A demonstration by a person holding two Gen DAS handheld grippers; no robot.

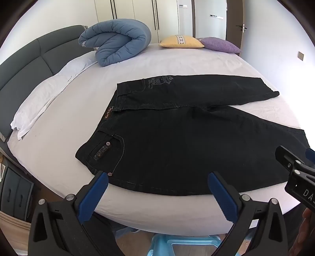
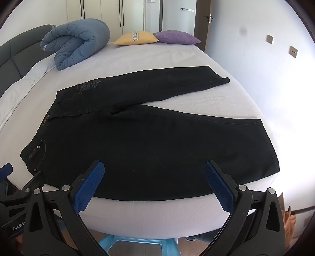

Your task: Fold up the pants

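Lying flat near bed (image 1: 59, 122) front edge: pants (image 1: 177, 141) | bare sheet beyond | left hand-held gripper (image 1: 157, 189) and right hand-held gripper (image 2: 154, 177) spread wide, empty, above near hem-side edge

Left wrist view: looks down-forward from the near bed (image 1: 157, 59) edge, toward the waistband end of the black jeans (image 1: 177, 147).
Right wrist view: same slant, nearer the leg ends.
Shared: jeans, rolled blue duvet (image 2: 78, 43), cushions.

white bed (image 1: 177, 63) (grey headboard (image 1: 29, 59)), wardrobe (image 2: 102, 11)
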